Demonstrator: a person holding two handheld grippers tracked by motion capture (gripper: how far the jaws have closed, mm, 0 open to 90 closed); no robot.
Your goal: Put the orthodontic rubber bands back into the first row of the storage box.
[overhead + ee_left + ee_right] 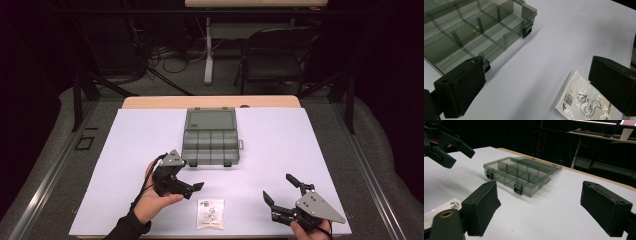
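A smoky grey compartment box (210, 145) lies open in the middle of the white table, its lid (210, 120) folded flat behind it; its compartments look empty. The box's front corner with two black latches appears in the left gripper view (474, 32), and the whole box in the right gripper view (521, 173). A small clear packet (210, 214) with a printed label lies near the front edge. My left gripper (187, 180) hovers open just left of the packet (584, 102), nothing between its jaws. My right gripper (278, 188) is open at the front right, holding nothing.
A white sheet (300, 140) covers the table, with a wooden edge (210, 102) showing at the back. Beyond it stand a dark chair (280, 55) and a white table leg (208, 50). The left gripper (451, 150) hangs at the top left of the right gripper view.
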